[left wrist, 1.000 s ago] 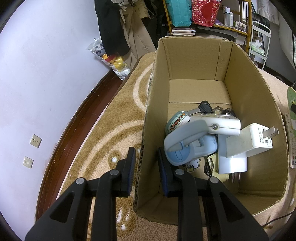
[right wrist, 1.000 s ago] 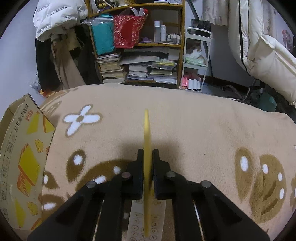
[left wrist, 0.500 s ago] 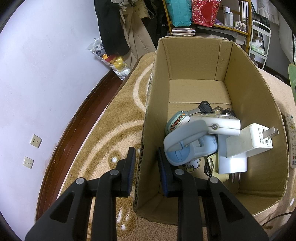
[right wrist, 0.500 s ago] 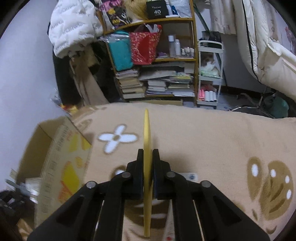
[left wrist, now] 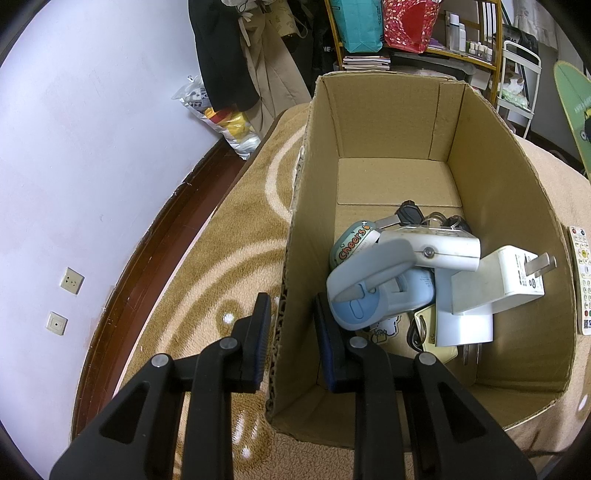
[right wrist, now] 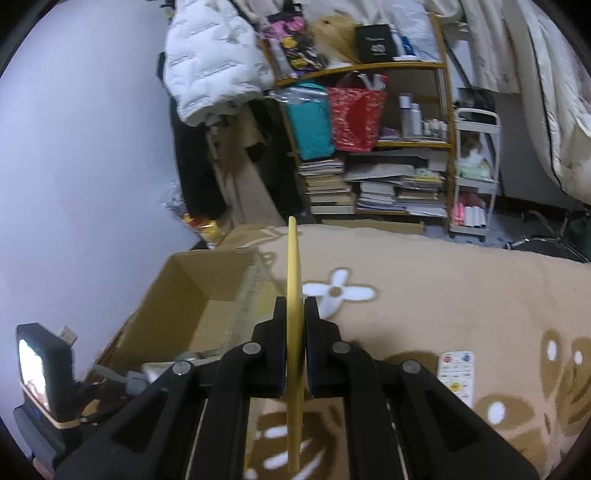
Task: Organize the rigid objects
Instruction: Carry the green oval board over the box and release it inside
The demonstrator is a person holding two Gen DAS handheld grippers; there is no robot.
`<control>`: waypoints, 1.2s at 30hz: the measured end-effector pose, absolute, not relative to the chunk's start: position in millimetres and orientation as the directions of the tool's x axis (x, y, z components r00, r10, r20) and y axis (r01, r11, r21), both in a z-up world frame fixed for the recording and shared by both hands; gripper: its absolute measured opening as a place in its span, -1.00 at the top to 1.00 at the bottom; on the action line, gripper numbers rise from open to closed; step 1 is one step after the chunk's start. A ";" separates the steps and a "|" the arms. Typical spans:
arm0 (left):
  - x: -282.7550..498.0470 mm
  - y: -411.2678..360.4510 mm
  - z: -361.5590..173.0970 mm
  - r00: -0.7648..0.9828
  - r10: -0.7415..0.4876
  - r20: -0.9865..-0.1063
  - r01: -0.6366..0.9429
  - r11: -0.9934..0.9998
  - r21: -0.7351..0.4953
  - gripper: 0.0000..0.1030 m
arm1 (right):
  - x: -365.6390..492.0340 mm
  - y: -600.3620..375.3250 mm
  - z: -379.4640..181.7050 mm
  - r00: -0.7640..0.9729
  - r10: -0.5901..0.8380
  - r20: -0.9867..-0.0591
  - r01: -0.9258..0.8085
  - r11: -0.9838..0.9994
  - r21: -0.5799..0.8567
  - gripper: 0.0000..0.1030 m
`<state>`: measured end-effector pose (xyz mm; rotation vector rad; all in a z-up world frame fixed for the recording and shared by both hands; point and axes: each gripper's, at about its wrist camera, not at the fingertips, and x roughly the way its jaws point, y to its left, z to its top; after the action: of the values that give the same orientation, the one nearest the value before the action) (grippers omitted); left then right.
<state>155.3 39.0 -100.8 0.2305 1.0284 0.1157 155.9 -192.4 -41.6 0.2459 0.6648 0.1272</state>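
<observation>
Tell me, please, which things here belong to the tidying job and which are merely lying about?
Job: cardboard box, thin yellow board in the right gripper, remote control, left gripper straddling the box wall.
Lying about: bookshelf, white jacket, carpet.

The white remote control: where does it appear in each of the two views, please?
Left wrist view: the white remote control lies at the far right edge, on the carpet outside the cardboard box.
Right wrist view: it lies at lower right, right of the right hand-held gripper.
Shared landmark: the red bag on the shelf.
</observation>
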 end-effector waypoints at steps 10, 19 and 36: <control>155.1 38.4 -100.9 0.513 0.204 -0.834 0.013 0.970 0.245 0.56 | 148.8 -160.5 -30.3 0.795 0.295 -0.529 -0.142 0.940 0.311 0.83; 155.1 38.4 -101.0 0.513 0.203 -0.834 0.013 0.970 0.244 0.56 | 150.3 -140.0 -44.7 0.761 0.360 -0.541 -0.184 0.918 0.351 0.83; 153.7 39.1 -101.6 0.512 0.205 -0.834 0.010 0.970 0.244 0.53 | 173.9 -126.9 -71.7 0.703 0.359 -0.614 -0.183 0.925 0.332 0.77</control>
<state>153.7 39.1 -101.6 0.2290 1.0293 0.1186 173.9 -126.9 -71.7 0.2551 0.7323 0.3054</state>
